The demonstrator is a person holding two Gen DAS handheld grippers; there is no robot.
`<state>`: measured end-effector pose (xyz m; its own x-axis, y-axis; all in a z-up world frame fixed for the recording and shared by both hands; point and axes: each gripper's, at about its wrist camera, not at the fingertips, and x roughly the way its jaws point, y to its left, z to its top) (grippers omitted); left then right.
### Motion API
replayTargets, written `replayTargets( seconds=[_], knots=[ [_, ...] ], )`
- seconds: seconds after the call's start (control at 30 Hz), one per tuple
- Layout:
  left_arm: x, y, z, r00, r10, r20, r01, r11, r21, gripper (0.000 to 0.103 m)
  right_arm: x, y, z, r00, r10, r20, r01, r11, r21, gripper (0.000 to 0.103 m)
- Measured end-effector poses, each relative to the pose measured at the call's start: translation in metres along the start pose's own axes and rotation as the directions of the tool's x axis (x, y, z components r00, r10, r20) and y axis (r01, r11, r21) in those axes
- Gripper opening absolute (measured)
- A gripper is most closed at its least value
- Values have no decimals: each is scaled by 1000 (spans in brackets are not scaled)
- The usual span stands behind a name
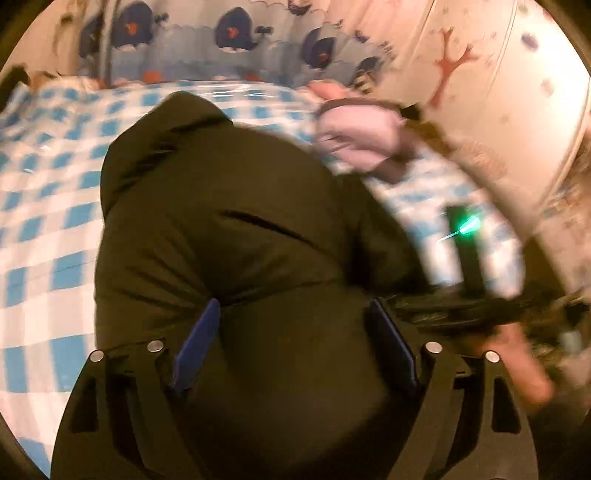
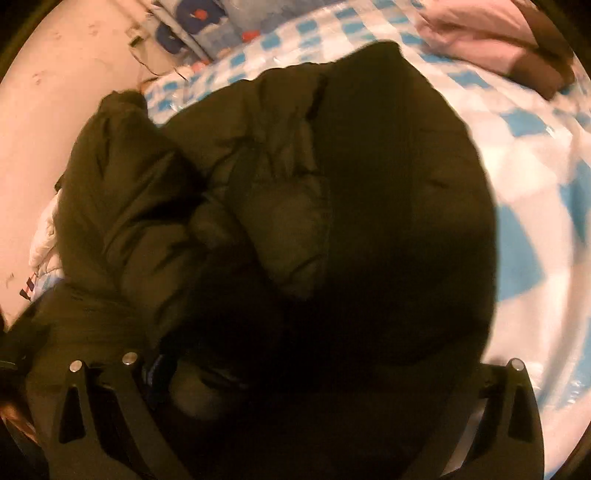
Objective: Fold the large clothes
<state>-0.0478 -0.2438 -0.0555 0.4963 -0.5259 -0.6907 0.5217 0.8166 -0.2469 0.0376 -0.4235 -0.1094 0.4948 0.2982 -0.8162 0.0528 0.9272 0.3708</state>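
Note:
A dark olive padded jacket [image 1: 229,206] lies bunched on a bed with a blue-and-white checked cover [image 1: 48,229]. My left gripper [image 1: 293,306] is open just above the jacket's near part, and its blue pads [image 1: 197,347] stand wide apart without pressing on the cloth. The right gripper's body [image 1: 461,314] and a hand [image 1: 517,369] show blurred at the right. In the right wrist view the jacket [image 2: 258,192] fills the frame. My right gripper [image 2: 314,369] has its jaws spread wide, with a dark fold over them that hides the fingertips.
Folded pink clothes [image 1: 362,136] lie at the far right of the bed, also the pink clothes [image 2: 480,40] beside something brown [image 2: 539,70]. A whale-patterned cloth [image 1: 229,33] runs along the head of the bed. A pale wall [image 2: 55,92] borders the bed.

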Motion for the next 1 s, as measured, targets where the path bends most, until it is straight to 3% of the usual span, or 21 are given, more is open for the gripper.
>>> replayTargets(
  seconds=[0.13,0.23,0.33,0.4,0.5,0.57,0.63,0.7,0.77,0.87,0.9,1.0],
  knots=[
    [-32,23,-25,991,91,96,-83,993,-85,84,19,46,12,995,99,8,-97,987,-129,98],
    [-42,41,-28,981,161,111,-146,980,-133,85,39,58,14,989,140,-51,-146,979,-140,98],
    [-30,46,-24,983,174,57,-168,981,-98,87,31,33,16,987,147,-66,-153,985,-86,98],
    [-15,37,-28,980,195,32,-195,981,0,91,15,0,14,981,184,-65,-184,983,15,98],
    [-7,23,-21,980,195,29,-197,978,72,92,-21,-12,15,994,104,-27,-104,995,-1,98],
    [-13,15,-19,976,216,33,-218,971,99,92,-47,7,10,999,-17,36,20,997,-74,98],
    [-16,13,-15,974,223,28,-225,969,102,92,-73,30,13,983,-128,131,147,978,-145,98],
    [-20,16,-12,975,221,29,-222,971,86,92,-97,53,14,938,-222,265,279,939,-202,98],
    [-21,19,-12,975,219,28,-221,973,75,92,-103,65,14,919,-233,316,314,920,-235,98],
    [-26,16,-10,975,220,26,-221,972,84,92,-68,67,12,904,-339,260,408,866,-289,98],
    [-29,16,-9,977,212,30,-214,973,83,92,-54,58,10,908,-358,218,410,866,-285,98],
    [-42,20,-6,978,200,67,-204,977,56,92,-5,20,6,950,-304,74,312,934,-176,98]
  ],
)
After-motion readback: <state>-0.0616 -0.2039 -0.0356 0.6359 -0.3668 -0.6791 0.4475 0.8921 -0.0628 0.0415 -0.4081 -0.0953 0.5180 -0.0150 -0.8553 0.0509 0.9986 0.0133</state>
